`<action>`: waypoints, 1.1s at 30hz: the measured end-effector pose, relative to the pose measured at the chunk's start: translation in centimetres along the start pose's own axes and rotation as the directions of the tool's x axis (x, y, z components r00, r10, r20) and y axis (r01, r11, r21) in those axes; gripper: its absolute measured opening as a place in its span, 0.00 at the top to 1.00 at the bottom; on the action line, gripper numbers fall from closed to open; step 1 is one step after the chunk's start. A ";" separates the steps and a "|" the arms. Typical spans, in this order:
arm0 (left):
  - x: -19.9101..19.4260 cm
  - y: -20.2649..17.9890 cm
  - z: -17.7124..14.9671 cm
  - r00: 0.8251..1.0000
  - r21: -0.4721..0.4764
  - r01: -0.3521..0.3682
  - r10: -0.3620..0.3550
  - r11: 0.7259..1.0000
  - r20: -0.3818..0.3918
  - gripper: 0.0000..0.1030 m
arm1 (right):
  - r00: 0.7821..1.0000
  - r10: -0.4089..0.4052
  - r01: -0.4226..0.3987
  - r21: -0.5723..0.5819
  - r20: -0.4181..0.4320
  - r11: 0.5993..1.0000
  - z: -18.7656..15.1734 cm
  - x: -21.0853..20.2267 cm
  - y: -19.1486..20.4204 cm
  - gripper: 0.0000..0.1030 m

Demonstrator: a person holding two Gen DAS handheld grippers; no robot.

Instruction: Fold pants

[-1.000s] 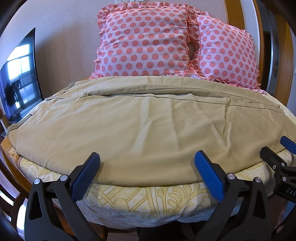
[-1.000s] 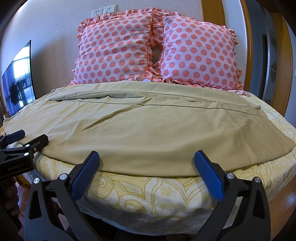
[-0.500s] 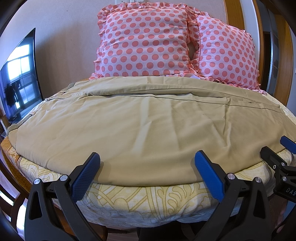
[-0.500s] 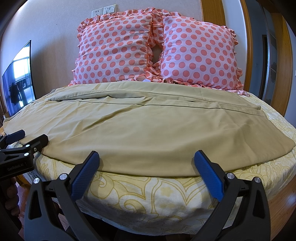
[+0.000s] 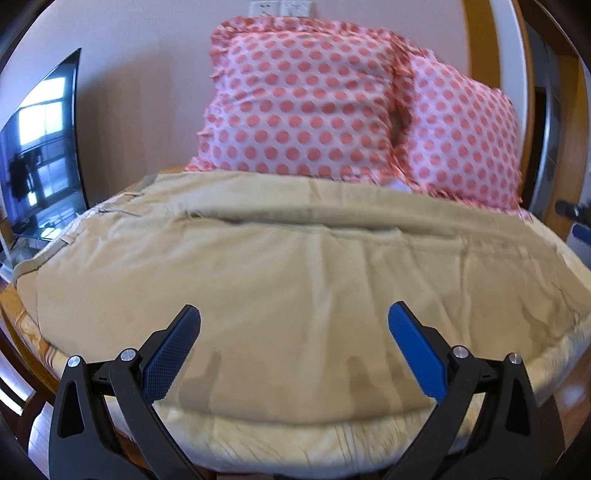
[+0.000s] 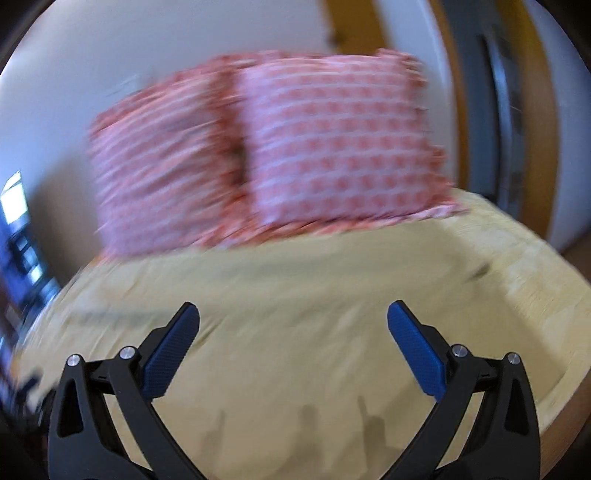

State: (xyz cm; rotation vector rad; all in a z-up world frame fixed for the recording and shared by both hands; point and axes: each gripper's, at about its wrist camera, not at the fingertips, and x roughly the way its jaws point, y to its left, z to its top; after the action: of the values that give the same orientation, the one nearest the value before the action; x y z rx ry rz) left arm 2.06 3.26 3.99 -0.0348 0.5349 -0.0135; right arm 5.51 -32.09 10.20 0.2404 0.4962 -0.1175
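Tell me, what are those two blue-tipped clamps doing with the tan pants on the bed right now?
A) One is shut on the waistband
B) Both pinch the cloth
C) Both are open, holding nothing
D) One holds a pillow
C: the left gripper and right gripper both stand wide open above the flat pants.

Flat pants (image 5: 295, 280) unobstructed ahead; pillows (image 5: 306, 99) block far side.

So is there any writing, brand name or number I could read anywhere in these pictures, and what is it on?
None can be read.
Tan pants spread on the bed: no label or tag text shows.
Pink polka-dot pillows: dots only, no words.
White wall socket plates: no readable marking.
Dark flat screen: only a window reflection.
Left gripper and right gripper, black with blue pads: no visible lettering; the right view is blurred.
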 end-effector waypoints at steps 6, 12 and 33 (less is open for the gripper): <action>1.5 0.0 1.1 1.000 -0.015 0.027 -0.027 1.000 0.001 0.01 | 0.951 -0.237 0.269 0.154 -0.200 0.951 8.2 12.8 -7.0 0.19; 2.8 -0.4 1.4 0.998 -0.010 0.056 -0.056 0.998 -0.023 0.01 | 0.861 -0.346 0.445 0.224 -0.372 0.867 10.2 23.8 -10.7 0.37; 2.3 0.9 0.9 0.996 -0.048 0.090 -0.090 0.995 0.003 0.01 | 0.995 -0.063 0.091 0.464 -0.076 0.881 5.3 13.4 -13.9 0.96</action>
State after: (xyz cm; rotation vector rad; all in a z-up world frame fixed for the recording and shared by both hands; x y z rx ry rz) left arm 4.48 4.13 3.61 -0.1056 0.5328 -0.0884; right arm 17.25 -47.58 5.43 0.7016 0.5313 -0.3108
